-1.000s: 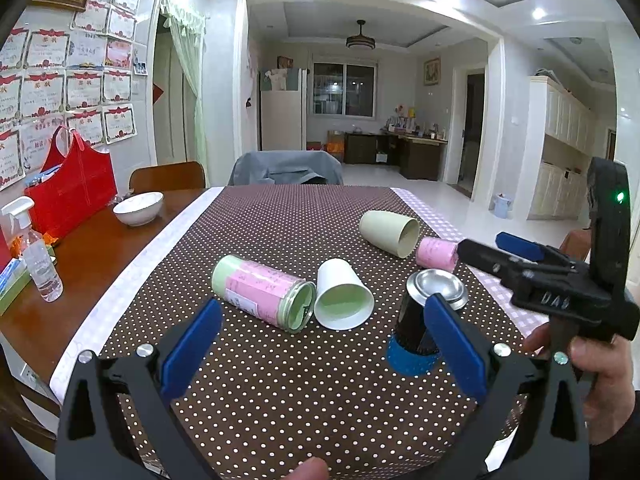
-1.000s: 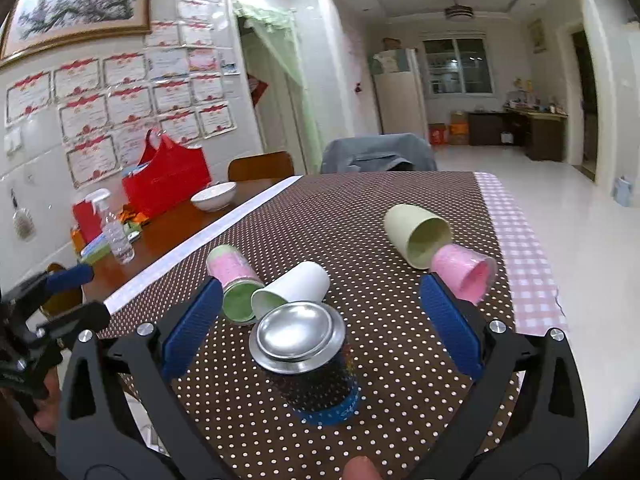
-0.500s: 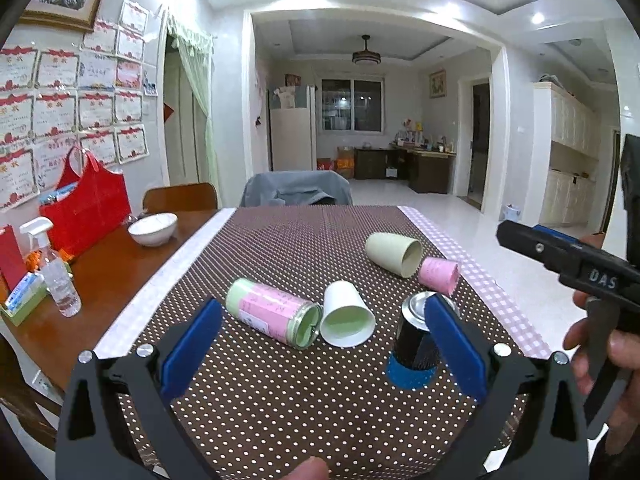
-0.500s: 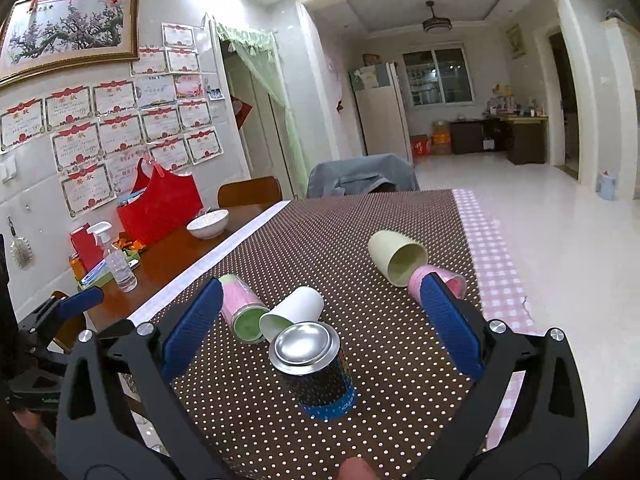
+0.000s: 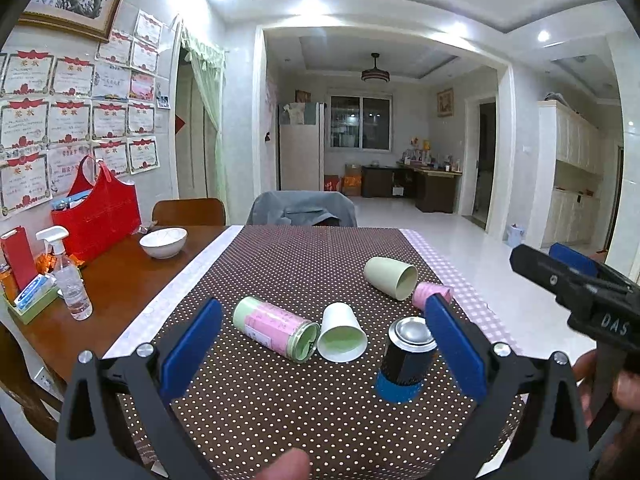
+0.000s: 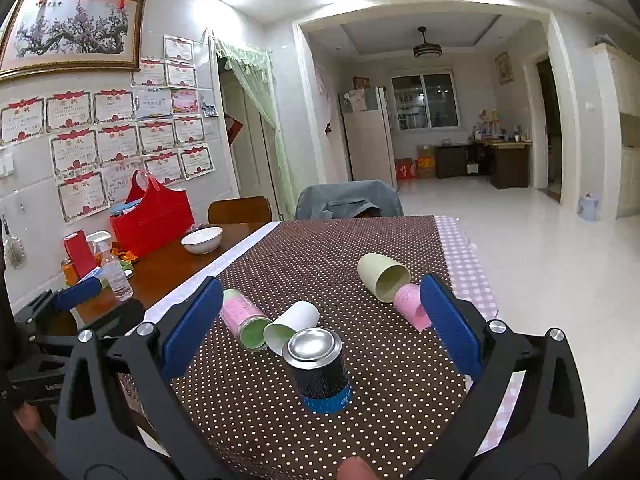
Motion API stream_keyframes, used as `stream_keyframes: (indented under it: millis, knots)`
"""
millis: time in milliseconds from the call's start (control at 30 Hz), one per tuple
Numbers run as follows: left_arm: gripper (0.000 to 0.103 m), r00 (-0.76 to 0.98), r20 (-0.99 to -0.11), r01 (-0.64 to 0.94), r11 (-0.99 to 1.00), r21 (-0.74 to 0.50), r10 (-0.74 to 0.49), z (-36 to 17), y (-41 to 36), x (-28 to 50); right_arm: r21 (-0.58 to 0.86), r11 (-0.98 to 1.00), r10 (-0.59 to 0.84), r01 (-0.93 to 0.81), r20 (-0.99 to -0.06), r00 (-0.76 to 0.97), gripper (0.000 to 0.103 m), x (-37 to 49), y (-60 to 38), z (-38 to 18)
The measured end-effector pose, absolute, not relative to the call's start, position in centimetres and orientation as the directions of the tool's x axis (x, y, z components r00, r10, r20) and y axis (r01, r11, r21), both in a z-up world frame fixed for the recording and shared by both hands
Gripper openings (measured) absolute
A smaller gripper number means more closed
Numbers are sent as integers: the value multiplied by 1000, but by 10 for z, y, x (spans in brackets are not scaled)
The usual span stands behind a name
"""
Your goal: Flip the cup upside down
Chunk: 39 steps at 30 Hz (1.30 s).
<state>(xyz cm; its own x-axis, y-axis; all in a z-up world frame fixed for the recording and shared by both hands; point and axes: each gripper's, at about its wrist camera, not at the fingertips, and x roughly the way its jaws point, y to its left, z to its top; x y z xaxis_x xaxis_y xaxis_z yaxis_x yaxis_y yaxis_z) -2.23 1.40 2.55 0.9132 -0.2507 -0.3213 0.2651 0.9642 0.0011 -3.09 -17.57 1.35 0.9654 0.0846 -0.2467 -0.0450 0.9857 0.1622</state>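
Black cup [image 6: 320,370] with a blue band at the base, standing upside down near the table's near edge, shiny metal bottom facing up, smooth and round; faint lettering on the blue band, too small to read. Same cup in the left view [image 5: 406,354], upright on its rim, towards the near right corner.

Just beyond it, white paper cup [image 5: 342,338] lying on its side, pale green inside, mouth toward the camera, touching a cylindrical pink-and-green tin [image 5: 276,326] also on its side, label print unreadable. Farther toward the right edge, matte pale green cup [image 5: 390,278] on its side, with a pink cup [image 5: 430,294] lying just beside it.

All on a brown polka-dot cloth [image 5: 280,420], white dots, pink checked border along the right edge. Bare glossy wood table [image 5: 120,280] on the left side: white ceramic bowl [image 5: 163,242], clear spray bottle [image 5: 70,280], red felt-looking bag [image 5: 98,216].

Left gripper [image 5: 320,350] spread wide, blue pads, black frame, nothing between the fingers. Right gripper [image 6: 318,326] equally wide apart, holding nothing, hanging above the near edge; "DAS" readable in white on its black body in the left view.
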Motion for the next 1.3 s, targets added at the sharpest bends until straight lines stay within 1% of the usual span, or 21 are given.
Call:
stream_keyframes:
  millis: [300, 700, 933, 1300]
  knots:
    - [99, 915, -342, 226, 974, -3, -214, 26, 12, -23, 170, 985, 12, 32, -250, 968, 97, -32, -177, 9]
    - [99, 939, -310, 171, 985, 34, -153, 31, 12, -30, 164, 986, 17, 27, -259, 966, 97, -31, -171, 7]
    - [99, 944, -296, 162, 986, 41, -143, 33, 14, -31, 148, 988, 9, 30, -256, 967, 97, -31, -166, 6]
    - [99, 941, -300, 172, 985, 24, -157, 31, 14, -29, 144, 989, 5, 33, -259, 966, 97, -31, -165, 6]
